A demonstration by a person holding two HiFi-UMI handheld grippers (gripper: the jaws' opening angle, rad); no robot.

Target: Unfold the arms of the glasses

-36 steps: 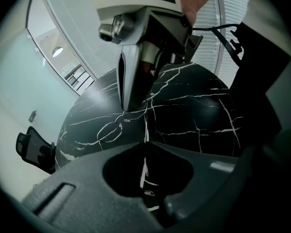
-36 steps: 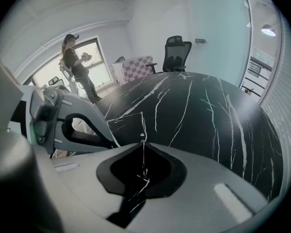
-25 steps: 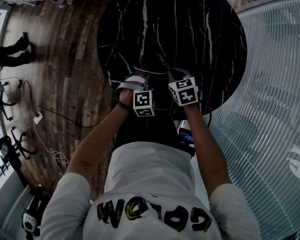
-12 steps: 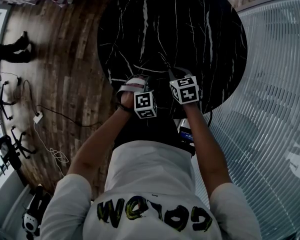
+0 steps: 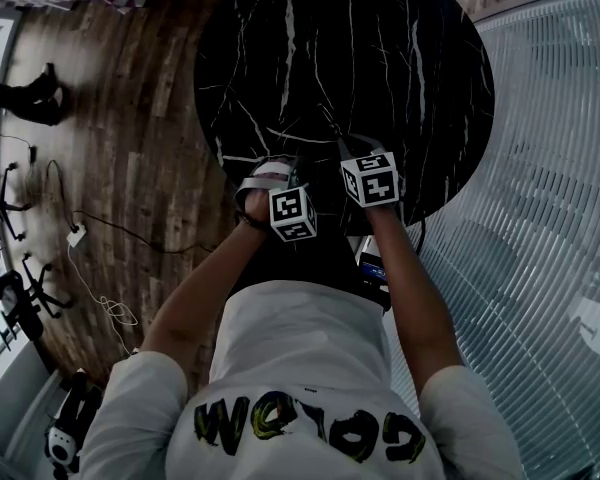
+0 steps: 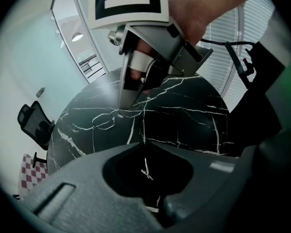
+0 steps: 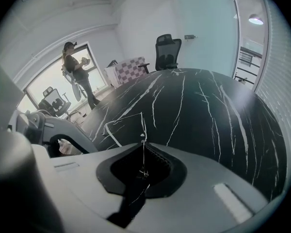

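Now pinching the glasses (image 6: 105,121) in the right gripper's (image 6: 119,111) jaws by the counter's (image 5: 380,58) near edge, left gripper's (image 6: 143,143) jaws closed too. Next, swing an arm out gently.

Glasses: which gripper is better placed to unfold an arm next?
Right, I'd say. The right gripper has its tip at the glasses; the left gripper, shut and empty, sits back from them.

Dim daylight, fisheye edges (slightly soft)
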